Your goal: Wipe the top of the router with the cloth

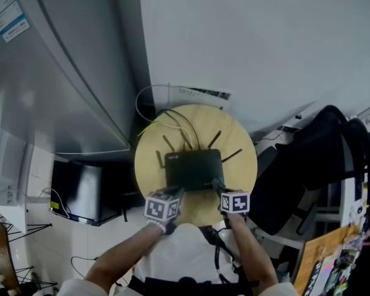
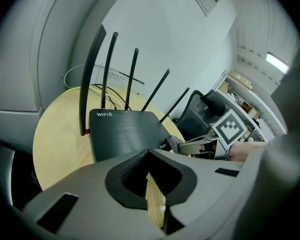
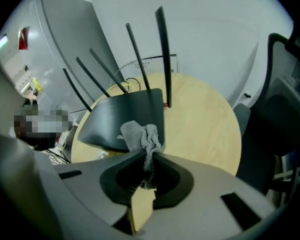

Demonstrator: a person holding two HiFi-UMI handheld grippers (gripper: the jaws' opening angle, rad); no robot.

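Observation:
A black router (image 1: 193, 168) with several upright antennas lies in the middle of a round wooden table (image 1: 239, 165). In the right gripper view a bunched grey cloth (image 3: 142, 135) rests on the near corner of the router (image 3: 125, 119), and my right gripper (image 3: 149, 156) is shut on it. The head view shows the right gripper (image 1: 218, 185) at the router's near right edge. My left gripper (image 2: 148, 155) is shut with nothing between its jaws, just short of the near edge of the router (image 2: 122, 134). The head view has the left gripper (image 1: 176, 193) by the near left corner.
Yellow and white cables (image 1: 153, 123) trail off the table's far side toward the white wall. A grey cabinet (image 1: 55, 73) stands at the left, with a black box (image 1: 77, 191) low beside the table. A black chair (image 1: 308, 165) stands close on the right.

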